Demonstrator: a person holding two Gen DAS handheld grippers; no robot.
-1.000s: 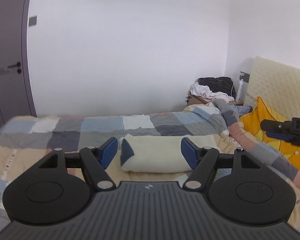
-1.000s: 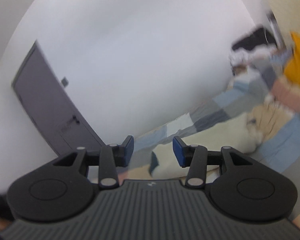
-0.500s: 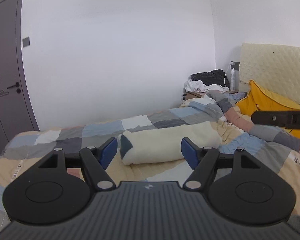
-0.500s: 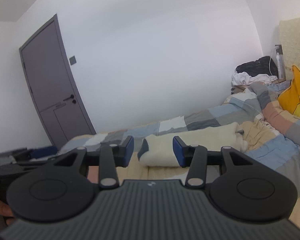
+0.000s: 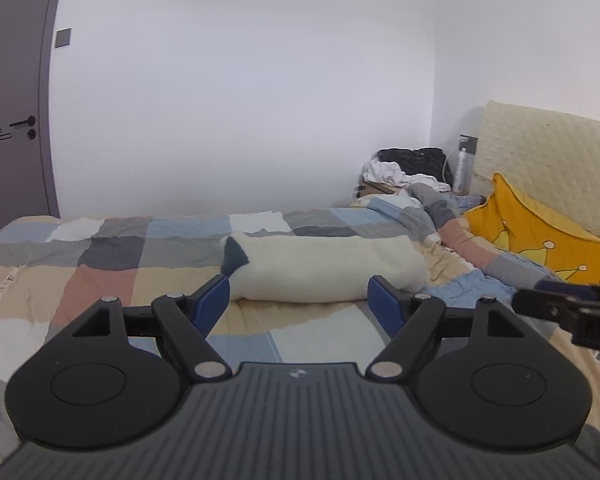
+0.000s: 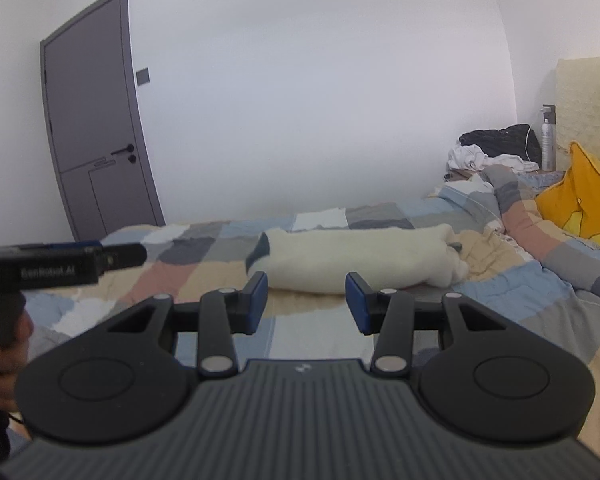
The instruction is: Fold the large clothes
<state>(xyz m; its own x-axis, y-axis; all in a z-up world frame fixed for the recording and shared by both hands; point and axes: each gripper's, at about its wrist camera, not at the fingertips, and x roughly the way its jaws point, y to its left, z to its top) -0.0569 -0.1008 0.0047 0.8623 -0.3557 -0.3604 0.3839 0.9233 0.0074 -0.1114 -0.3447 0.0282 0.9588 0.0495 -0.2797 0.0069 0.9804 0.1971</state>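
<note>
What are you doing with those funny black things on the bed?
A person holds a grabbing tool in each hand to fold big clothes. Right now the left tool and the right tool are both open and hold nothing. They point at a fluffy cream garment, which lies as a long bundle on the checkered quilt, apart from both tools.

Cream garment (image 5: 320, 270) with dark teal patch; pastel patchwork quilt (image 5: 112, 268); yellow cushion (image 5: 540, 236).
</note>
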